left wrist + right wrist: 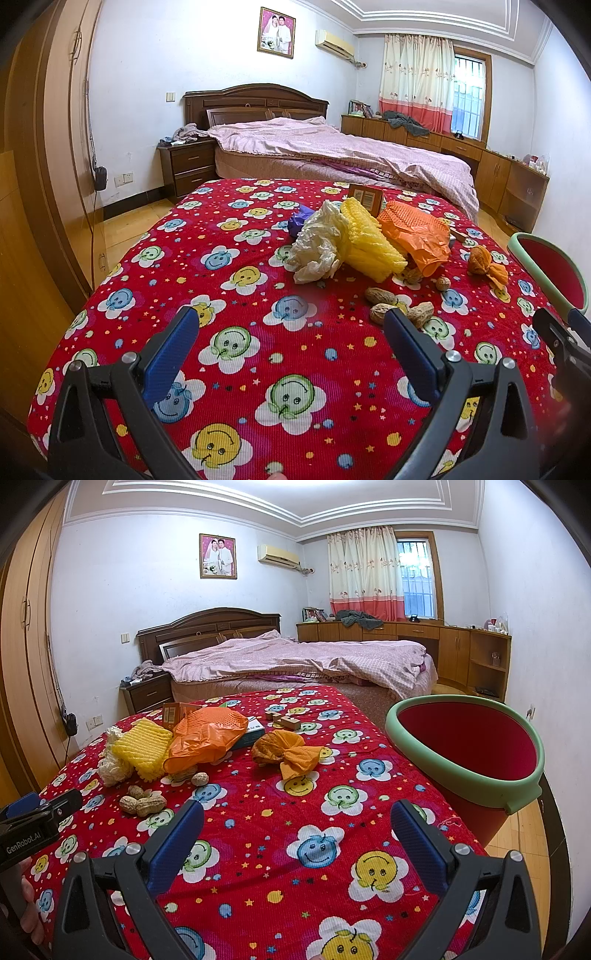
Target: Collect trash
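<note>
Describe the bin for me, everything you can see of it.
The bin is a round bucket with red walls, red inside and out, and a thick pale green rim, plastic by the look. Its mouth is open and tipped toward the right camera, and no trash shows in the part of the inside that is visible. It sits at the right edge of the red smiley cloth, its lower body hidden behind that edge, with wooden floor beyond. Neither gripper touches it. The left view catches only its rim at the far right.

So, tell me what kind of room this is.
A home bedroom: a bed with a wooden headboard, a nightstand beside it, and a curtained window.
</note>
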A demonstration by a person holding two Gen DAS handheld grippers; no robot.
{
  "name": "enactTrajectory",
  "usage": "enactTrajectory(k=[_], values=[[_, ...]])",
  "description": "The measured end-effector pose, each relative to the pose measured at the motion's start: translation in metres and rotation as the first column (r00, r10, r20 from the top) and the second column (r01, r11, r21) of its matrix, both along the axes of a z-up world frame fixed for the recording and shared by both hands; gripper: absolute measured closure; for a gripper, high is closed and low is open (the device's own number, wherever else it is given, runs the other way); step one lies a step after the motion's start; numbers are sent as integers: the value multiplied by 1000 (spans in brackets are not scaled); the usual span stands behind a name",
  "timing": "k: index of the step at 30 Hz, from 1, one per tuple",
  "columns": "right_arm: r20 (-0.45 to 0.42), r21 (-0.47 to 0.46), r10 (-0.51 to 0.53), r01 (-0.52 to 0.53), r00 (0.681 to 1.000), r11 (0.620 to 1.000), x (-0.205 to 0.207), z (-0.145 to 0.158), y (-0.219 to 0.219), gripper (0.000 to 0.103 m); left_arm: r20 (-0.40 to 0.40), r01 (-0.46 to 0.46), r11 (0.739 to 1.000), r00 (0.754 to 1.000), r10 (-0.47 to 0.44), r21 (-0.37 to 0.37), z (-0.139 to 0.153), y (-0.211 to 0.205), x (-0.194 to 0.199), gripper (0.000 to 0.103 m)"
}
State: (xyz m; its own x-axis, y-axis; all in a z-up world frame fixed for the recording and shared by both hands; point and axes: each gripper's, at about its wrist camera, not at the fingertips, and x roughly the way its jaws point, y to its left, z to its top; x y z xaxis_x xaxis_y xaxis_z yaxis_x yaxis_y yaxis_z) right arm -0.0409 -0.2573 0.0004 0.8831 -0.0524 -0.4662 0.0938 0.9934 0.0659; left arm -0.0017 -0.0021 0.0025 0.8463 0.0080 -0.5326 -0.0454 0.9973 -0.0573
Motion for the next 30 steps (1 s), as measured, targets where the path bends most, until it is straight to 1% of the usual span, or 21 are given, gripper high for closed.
enactTrajectory(k=[23, 28, 30], values=[[-4, 6, 0, 0, 1000, 1000, 1, 0, -1, 0, -10, 4, 1000, 1000, -4, 1, 0, 0, 1, 4], [-39, 30, 11, -9, 999, 1000, 4, -3, -2, 0, -32, 45, 999, 998, -44, 14, 7, -7, 2, 4], [-78, 47, 21, -18, 997, 999, 12, -7, -10, 0, -42, 59, 998, 997, -58, 28, 10, -8, 5, 4]])
